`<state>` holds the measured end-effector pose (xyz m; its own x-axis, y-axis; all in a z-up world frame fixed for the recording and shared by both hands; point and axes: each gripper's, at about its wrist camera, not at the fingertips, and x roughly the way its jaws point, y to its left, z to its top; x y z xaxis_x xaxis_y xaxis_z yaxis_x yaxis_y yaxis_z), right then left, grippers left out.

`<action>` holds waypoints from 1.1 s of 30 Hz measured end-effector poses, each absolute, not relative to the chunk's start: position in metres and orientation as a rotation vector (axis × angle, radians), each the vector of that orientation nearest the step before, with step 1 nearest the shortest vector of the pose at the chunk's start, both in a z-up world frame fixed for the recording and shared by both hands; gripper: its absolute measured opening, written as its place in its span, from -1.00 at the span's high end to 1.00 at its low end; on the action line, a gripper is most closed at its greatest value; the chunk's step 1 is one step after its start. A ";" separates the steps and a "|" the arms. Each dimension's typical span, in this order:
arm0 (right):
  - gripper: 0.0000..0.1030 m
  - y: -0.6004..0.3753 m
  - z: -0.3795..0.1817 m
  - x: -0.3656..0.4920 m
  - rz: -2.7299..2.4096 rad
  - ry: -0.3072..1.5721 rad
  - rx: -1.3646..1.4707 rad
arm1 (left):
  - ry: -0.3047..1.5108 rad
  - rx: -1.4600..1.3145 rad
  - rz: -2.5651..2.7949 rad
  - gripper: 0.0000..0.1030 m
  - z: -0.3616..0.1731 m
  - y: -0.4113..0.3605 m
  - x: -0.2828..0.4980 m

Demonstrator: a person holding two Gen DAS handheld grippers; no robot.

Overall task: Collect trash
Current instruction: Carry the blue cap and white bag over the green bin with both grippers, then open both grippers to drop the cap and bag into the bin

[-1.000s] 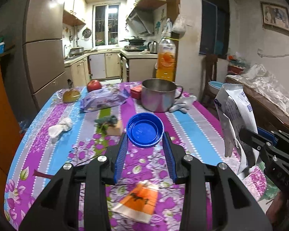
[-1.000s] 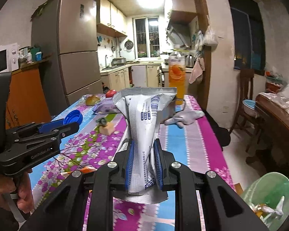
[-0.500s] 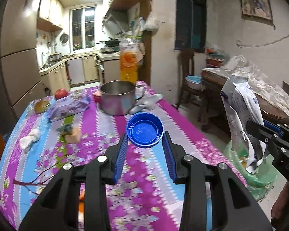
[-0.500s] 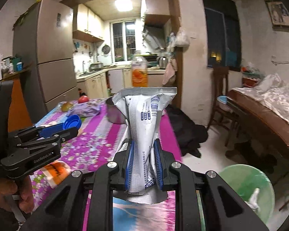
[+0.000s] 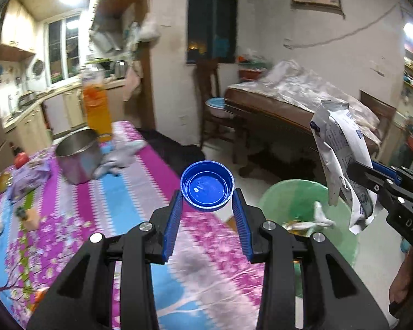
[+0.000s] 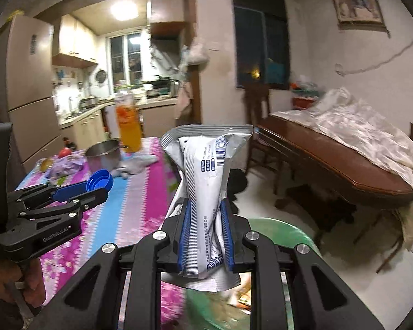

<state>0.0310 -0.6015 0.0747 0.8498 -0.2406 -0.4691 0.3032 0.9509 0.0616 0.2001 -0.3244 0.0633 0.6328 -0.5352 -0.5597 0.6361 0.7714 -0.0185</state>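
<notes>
My left gripper is shut on a round blue cap, hollow side facing up, held over the right edge of the table. In the right wrist view the same cap shows at the left between the left gripper's tips. My right gripper is shut on a crumpled white and grey wrapper that stands upright between its pads. That wrapper hangs at the right in the left wrist view, above a green bin on the floor. The bin holds some trash.
A table with a purple floral cloth carries a steel pot, an orange drink bottle, a cloth, a wipes pack and fruit. A dark wooden table with a plastic sheet and a chair stand beyond the bin.
Both grippers have swung right, away from the middle of the table toward its right edge. The green bin has come into view below them. Both grips are unchanged.
</notes>
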 end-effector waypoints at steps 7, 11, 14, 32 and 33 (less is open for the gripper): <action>0.56 -0.658 0.049 0.018 -0.367 0.571 0.177 | 0.629 0.242 -0.765 0.30 0.052 -0.381 0.196; 0.56 -0.678 0.024 0.016 -0.396 0.639 0.209 | 0.669 0.283 -0.798 0.30 0.039 -0.409 0.197; 0.56 -0.694 0.006 0.018 -0.411 0.681 0.237 | 0.711 0.305 -0.811 0.30 0.025 -0.427 0.199; 0.56 -0.724 -0.052 0.028 -0.399 0.758 0.326 | 0.816 0.389 -0.798 0.30 -0.032 -0.471 0.207; 0.56 -0.723 -0.050 0.028 -0.397 0.757 0.324 | 0.816 0.390 -0.799 0.30 -0.031 -0.472 0.206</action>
